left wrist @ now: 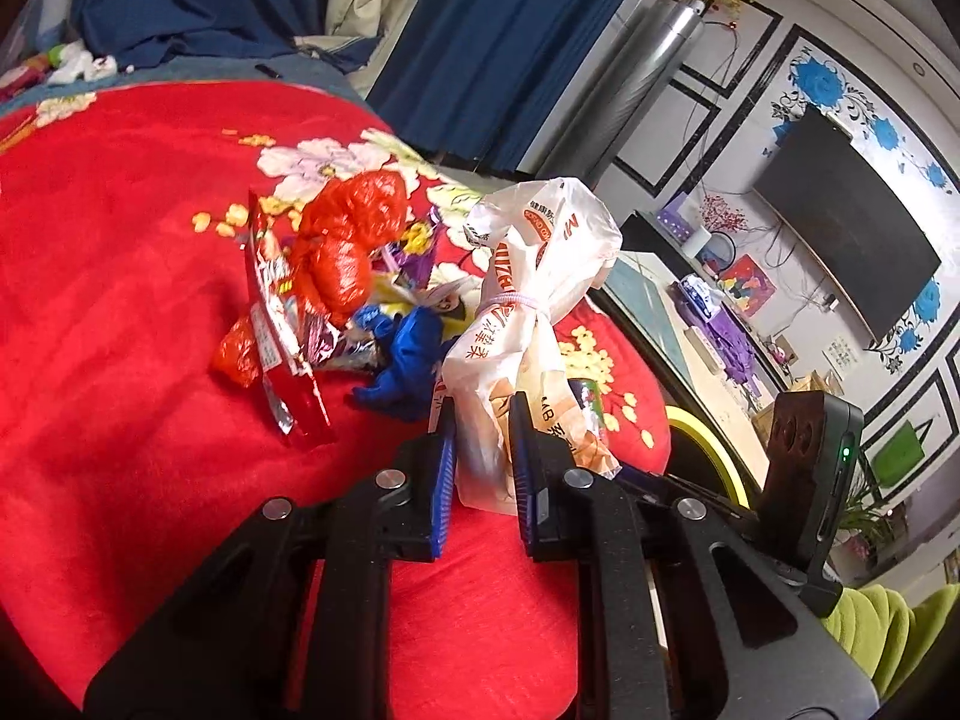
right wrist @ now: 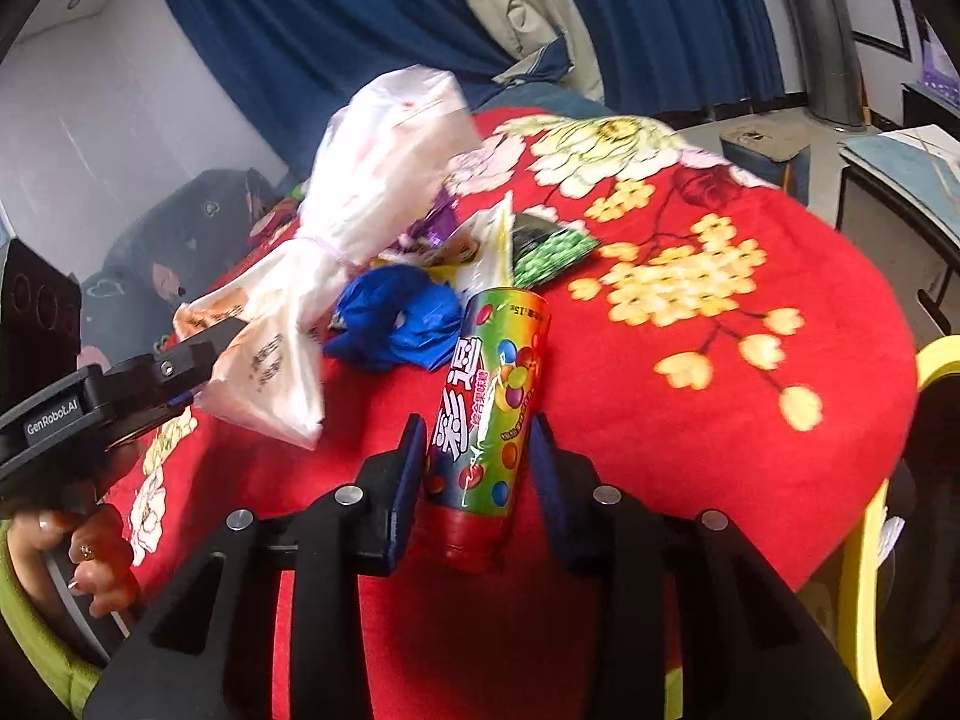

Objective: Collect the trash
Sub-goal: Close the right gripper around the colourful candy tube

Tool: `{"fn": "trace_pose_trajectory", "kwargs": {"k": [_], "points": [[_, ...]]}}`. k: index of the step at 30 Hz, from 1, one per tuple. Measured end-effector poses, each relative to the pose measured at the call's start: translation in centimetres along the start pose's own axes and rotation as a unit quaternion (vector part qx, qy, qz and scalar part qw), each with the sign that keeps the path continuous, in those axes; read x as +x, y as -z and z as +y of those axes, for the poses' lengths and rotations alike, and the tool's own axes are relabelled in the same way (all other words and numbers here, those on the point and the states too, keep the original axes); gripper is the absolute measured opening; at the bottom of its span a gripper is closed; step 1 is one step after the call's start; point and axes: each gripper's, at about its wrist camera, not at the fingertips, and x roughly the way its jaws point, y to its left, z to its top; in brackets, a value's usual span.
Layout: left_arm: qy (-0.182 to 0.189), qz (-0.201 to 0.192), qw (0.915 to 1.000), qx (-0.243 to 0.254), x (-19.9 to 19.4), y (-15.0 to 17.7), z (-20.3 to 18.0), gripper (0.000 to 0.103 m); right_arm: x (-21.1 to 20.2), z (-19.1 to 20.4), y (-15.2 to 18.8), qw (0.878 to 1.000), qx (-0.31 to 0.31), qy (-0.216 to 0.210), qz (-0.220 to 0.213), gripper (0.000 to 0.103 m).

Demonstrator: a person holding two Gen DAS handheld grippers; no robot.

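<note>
A pile of trash lies on a red flowered blanket (left wrist: 120,276). My left gripper (left wrist: 483,420) is shut on the lower end of a white printed plastic bag (left wrist: 534,300), tied in the middle; the bag (right wrist: 354,198) and that gripper (right wrist: 198,354) also show at the left of the right wrist view. My right gripper (right wrist: 474,444) is closed around a colourful candy tube (right wrist: 492,414) lying on the blanket. A blue plastic bag (left wrist: 408,360), a red plastic bag (left wrist: 348,240) and a red snack wrapper (left wrist: 279,324) lie in the pile. A green wrapper (right wrist: 552,246) lies behind the tube.
Blue curtains (left wrist: 498,42) hang behind the bed. A dark TV (left wrist: 846,228) and a cluttered shelf (left wrist: 720,312) stand at the right. A yellow-rimmed bin (right wrist: 936,372) sits at the blanket's right edge. Lime-green fabric (left wrist: 882,630) lies at the lower right.
</note>
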Motion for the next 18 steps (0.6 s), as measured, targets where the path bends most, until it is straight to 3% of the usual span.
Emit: {"fn": "trace_pose_trajectory", "kwargs": {"k": [18], "points": [[0.025, -0.012, 0.9982, 0.053, -0.3, 0.2, -3.5, 0.011, -6.0, -3.1, -1.8, 0.996, 0.036, 0.025, -0.076, 0.032]]}}
